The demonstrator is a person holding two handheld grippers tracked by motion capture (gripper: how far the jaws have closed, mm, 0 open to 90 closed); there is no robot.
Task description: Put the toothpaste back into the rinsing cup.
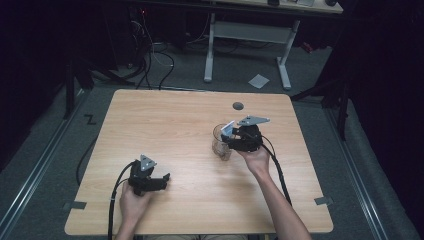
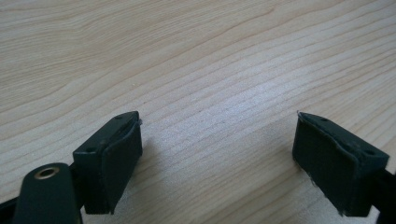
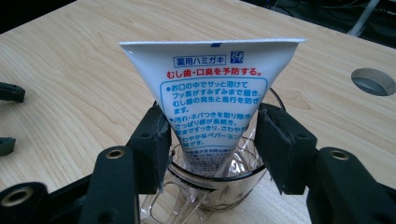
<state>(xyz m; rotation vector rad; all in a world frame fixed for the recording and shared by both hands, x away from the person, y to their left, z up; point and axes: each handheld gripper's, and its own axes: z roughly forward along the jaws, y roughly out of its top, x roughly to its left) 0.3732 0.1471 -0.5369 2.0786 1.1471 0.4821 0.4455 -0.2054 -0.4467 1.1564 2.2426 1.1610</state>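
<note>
At the left of the table (image 1: 165,115), the left gripper (image 1: 162,179) is lying low over bare wood with its jaws spread wide and nothing between them. Toward the right, a toothpaste tube (image 3: 212,98) is standing cap-down in a clear glass mug (image 3: 210,186), its flat crimped end fanning out on top. The right gripper (image 3: 212,135) is flanking the tube just above the rim, jaws parted, pads close beside it but seemingly not pressing. The tube is looking light, soft and a little slick, so it is probably best pinched across its narrower lower body. The mug is looking hard, breakable and easy to tip.
</note>
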